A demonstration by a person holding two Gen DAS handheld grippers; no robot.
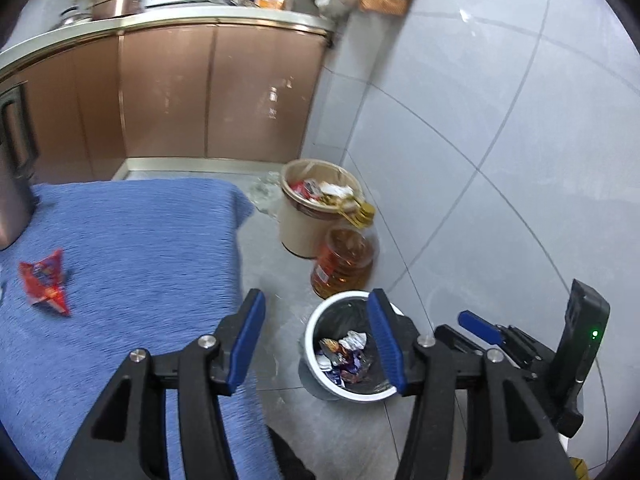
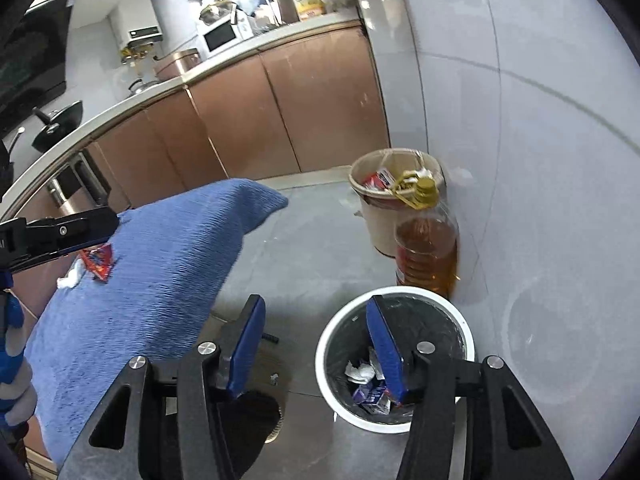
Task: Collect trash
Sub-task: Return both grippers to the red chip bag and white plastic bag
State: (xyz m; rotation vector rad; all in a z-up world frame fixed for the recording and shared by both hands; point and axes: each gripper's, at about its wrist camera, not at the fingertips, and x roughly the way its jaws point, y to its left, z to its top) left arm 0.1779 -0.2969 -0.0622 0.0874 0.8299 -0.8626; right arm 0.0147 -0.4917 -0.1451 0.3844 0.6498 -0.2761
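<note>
A white trash bin (image 1: 316, 336) with a black liner stands on the floor and holds several crumpled wrappers (image 1: 346, 354); it also shows in the right wrist view (image 2: 332, 376). A red wrapper (image 1: 44, 282) lies on the blue cloth (image 1: 140, 248), also seen from the right (image 2: 98, 262), with a white crumpled scrap (image 2: 68, 280) beside it. My left gripper (image 1: 316, 344) is open and empty, above the floor beside the bin. My right gripper (image 2: 316, 344) is open and empty, its right finger over the bin. The right gripper also shows at the right of the left wrist view (image 1: 480, 326).
A beige bin (image 1: 304, 224) full of trash stands by the wall, with a large oil bottle (image 1: 344, 264) in front of it. Brown kitchen cabinets (image 1: 200, 92) run along the back. The tiled wall (image 1: 500, 120) is at the right. The cloth-covered table edge is close to the bin.
</note>
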